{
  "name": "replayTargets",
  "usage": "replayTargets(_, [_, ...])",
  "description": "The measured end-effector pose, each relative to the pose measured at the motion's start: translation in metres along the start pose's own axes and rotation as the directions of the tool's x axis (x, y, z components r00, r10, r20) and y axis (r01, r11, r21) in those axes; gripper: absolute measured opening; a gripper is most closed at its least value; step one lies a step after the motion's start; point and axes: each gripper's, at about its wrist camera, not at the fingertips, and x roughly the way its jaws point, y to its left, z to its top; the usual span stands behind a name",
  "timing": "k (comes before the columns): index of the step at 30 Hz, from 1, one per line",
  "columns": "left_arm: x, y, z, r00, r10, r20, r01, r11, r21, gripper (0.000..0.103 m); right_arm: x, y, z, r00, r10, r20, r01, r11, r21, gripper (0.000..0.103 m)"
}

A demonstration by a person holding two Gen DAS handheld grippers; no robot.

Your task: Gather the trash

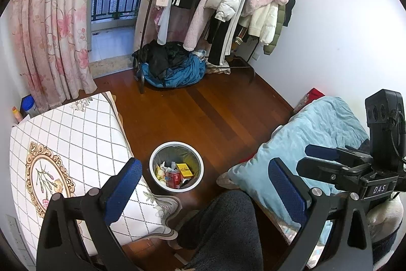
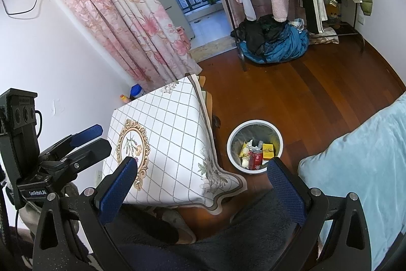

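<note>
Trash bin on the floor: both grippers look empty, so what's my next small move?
Probably pause and scan for leftover trash. The trash bin already holds a red can and yellow box, both grippers are open and empty, and the tablecloth shows nothing loose.

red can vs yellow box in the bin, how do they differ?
Shape: the red can is a cylinder; the yellow box is flat and rectangular.
Pose: the red can stands roughly on end, top up; the yellow box lies with its broad face up.
Place: in the right wrist view the red can sits nearer the camera, the yellow box just behind and to its right.
Shared: both lie among wrappers inside the white bin on the wooden floor.
</note>
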Motion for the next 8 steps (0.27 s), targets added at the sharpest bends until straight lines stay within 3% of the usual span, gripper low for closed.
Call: replayTargets(8, [-0.0032,-0.0041,0.0044,1.000,-0.001,0.010,0.001,1.000,-0.004,0.102,-0.0013,0.0014,0.0002,1.000,0.003,-0.005,-0.003,1.000,-0.003,0.103])
